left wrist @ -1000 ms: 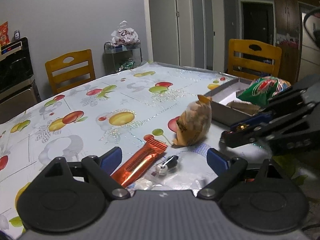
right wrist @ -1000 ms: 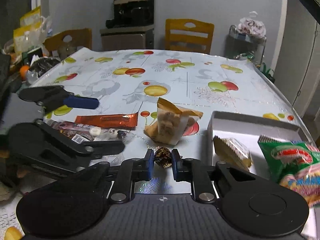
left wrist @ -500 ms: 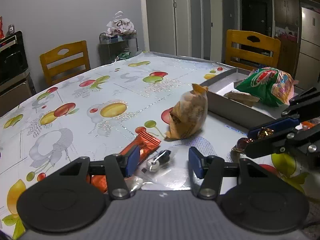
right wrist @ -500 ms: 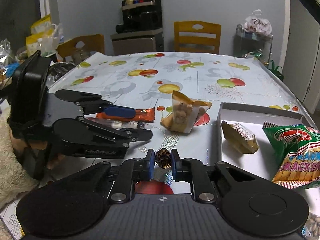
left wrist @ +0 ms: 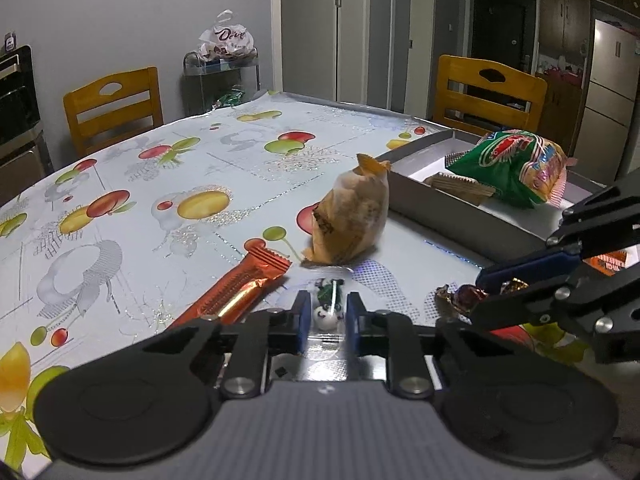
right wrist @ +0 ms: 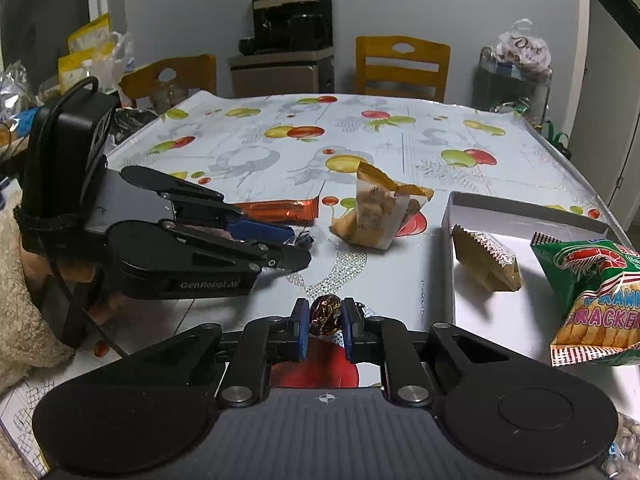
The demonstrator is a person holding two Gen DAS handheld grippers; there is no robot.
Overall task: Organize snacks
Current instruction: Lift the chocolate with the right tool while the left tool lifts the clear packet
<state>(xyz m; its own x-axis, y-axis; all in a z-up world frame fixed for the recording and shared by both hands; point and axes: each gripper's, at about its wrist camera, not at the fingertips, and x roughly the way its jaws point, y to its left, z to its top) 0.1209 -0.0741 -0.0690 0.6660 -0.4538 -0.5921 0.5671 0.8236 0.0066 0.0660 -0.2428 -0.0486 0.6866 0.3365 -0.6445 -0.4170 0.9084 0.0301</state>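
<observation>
My left gripper (left wrist: pixel 327 316) is shut on a small clear-wrapped candy (left wrist: pixel 328 308) with a white ball and green print, low over the table. My right gripper (right wrist: pixel 326 322) is shut on a brown foil candy (right wrist: pixel 326 314), held above the table left of the grey box (right wrist: pixel 520 204); the candy also shows in the left wrist view (left wrist: pixel 466 295). An orange bar (left wrist: pixel 240 292) and a tan snack bag (left wrist: pixel 352 220) lie on the table. The box holds a green prawn cracker bag (right wrist: pixel 596 296) and a gold wafer pack (right wrist: pixel 488 258).
The table carries a fruit-print cloth (left wrist: pixel 160 184). Wooden chairs (left wrist: pixel 114 104) stand around it. A metal cart with a white bag (left wrist: pixel 226 40) stands by the wall. The left gripper's body (right wrist: pixel 160 240) fills the left of the right wrist view.
My left gripper has moved forward and closed from wide open onto the small clear-wrapped candy. My right gripper keeps the foil candy and has shifted towards the box.
</observation>
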